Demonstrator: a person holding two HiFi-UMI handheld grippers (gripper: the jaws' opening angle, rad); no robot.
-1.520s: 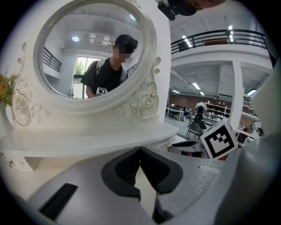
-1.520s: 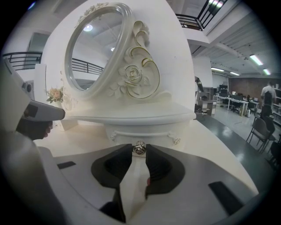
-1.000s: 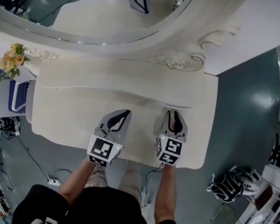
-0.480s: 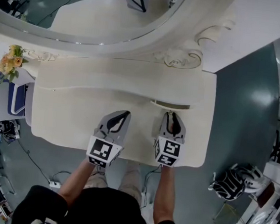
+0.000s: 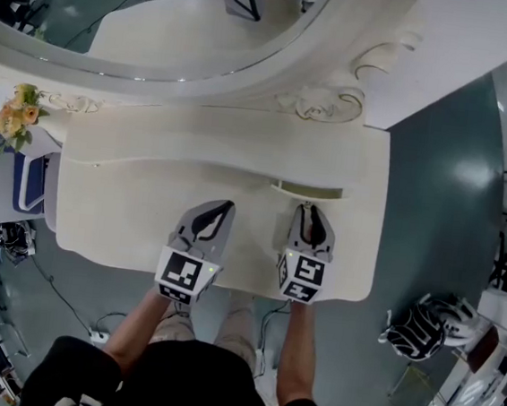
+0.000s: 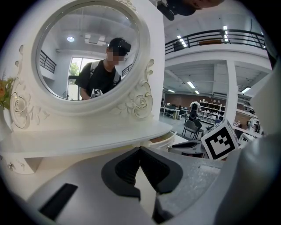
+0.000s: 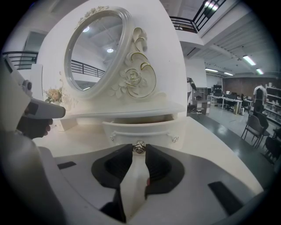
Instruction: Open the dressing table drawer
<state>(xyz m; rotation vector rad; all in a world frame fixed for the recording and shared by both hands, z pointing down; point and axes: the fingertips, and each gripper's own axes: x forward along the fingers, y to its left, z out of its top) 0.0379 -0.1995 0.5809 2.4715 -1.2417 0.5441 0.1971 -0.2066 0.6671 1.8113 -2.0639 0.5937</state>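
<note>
The white dressing table (image 5: 127,202) carries a small drawer (image 7: 140,130) under its raised shelf, standing slightly open with a dark gap (image 5: 309,192) above its front. My right gripper (image 7: 139,151) is shut on the drawer's small metal knob (image 7: 139,147), which sits between the pad tips. In the head view the right gripper (image 5: 310,209) points at that drawer front. My left gripper (image 5: 226,206) hovers over the bare table top to its left. Its jaws (image 6: 139,149) meet at the tips with nothing between them.
A big oval mirror (image 5: 165,17) in a carved white frame rises behind the shelf. Yellow flowers (image 5: 20,114) stand at the table's far left, next to a blue and white chair (image 5: 27,174). A black and white bag (image 5: 425,331) lies on the floor to the right.
The gap above the drawer front has grown a little as the right gripper drew back slightly with the knob. The left gripper stays where it was.
</note>
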